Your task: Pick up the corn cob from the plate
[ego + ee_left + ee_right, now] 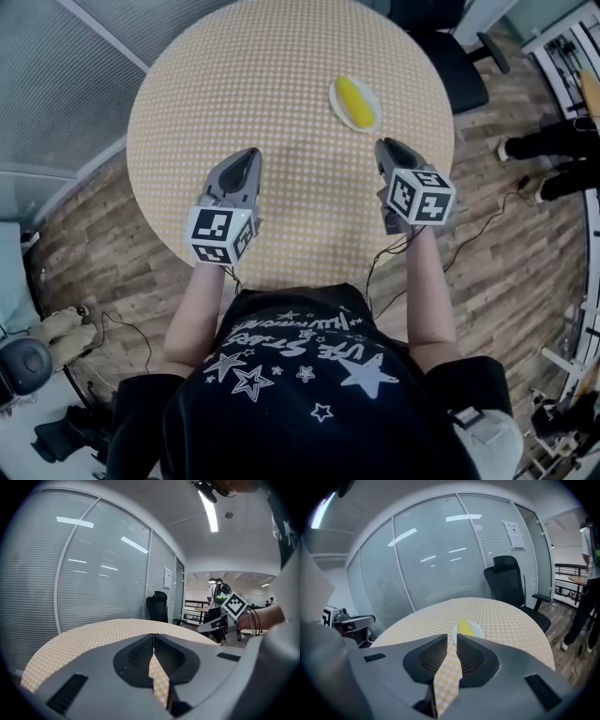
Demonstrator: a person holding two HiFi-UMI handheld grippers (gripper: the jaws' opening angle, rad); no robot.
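Corn cob (356, 101) on plate (335, 95), far right of desk (253, 84). Right gripper (384, 146) near plate, jaws clenched (hairline slit), empty. Left gripper (249, 155) jaws clenched, empty.

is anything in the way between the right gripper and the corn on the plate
Nothing visible does. Only bare table lies between the right gripper and the corn cob, which rests on its plate just ahead of the jaws. The gripper holds nothing.
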